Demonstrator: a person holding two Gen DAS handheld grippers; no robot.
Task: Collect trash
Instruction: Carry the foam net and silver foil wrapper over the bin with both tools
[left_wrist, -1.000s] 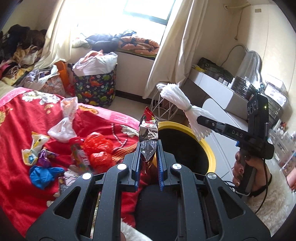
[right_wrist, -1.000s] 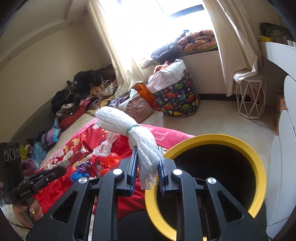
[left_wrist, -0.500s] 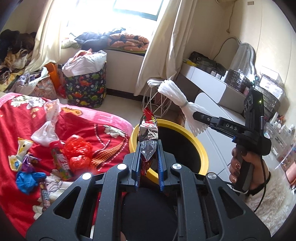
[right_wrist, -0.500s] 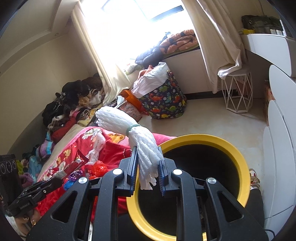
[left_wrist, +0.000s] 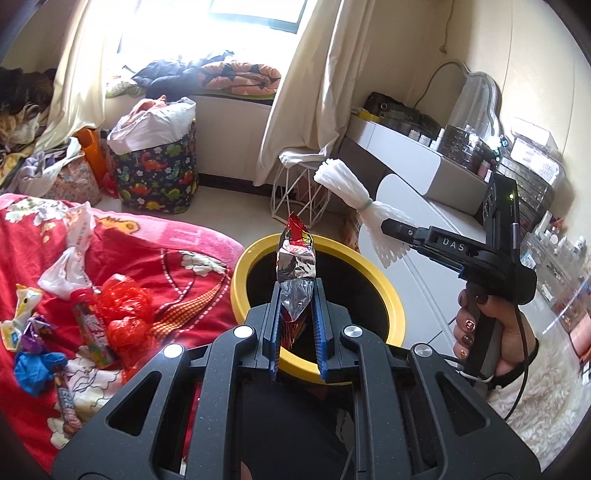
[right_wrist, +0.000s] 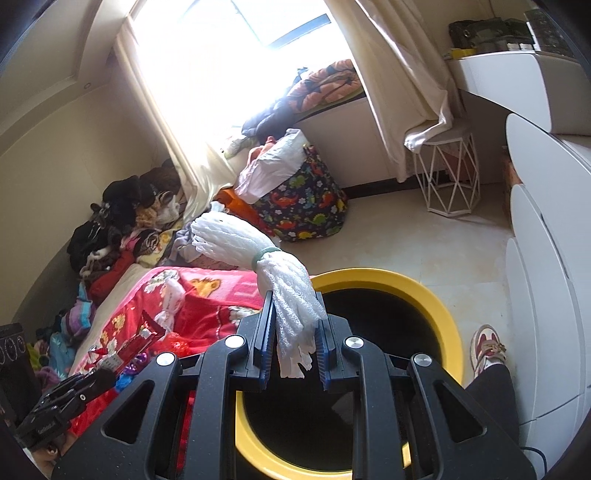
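A crumpled foil snack wrapper (left_wrist: 295, 273), silver inside with a red and yellow printed top, is pinched between the 2 blue-padded fingers (left_wrist: 273, 328) of the left gripper (left_wrist: 295, 314); the wrapper's lower part is clamped between the pads and the rest stands upright above the fingertips. In the left wrist view, the wrapper is seen in front of the black opening of a yellow-rimmed trash bin (left_wrist: 384, 291), with the fingertips over the bin's near rim. A bundle of white foam netting (right_wrist: 273, 273), tied at its waist with a pale green band, is clamped in the narrowly set fingers (right_wrist: 267, 332) of the right gripper (right_wrist: 295, 332); 1 end hangs down between the pads and the other end sticks up and to the left beyond the fingertips. In the right wrist view, the hanging end is seen just over the bin's left rim (right_wrist: 443, 314), with the dark interior directly behind and below it. In the left wrist view the right gripper (left_wrist: 391, 227) is held by a hand (left_wrist: 498, 332) to the right of the bin, and the netting (left_wrist: 354, 206) projects from its tip above the bin's far rim. The bin stands on the floor just beside a bed covered with a red flowered blanket (left_wrist: 166, 266). More litter lies on that blanket, well apart from both grippers: crumpled red plastic (left_wrist: 125, 310), a white plastic bag (left_wrist: 70, 254), a blue scrap (left_wrist: 35, 371) and several candy wrappers (left_wrist: 92, 336).
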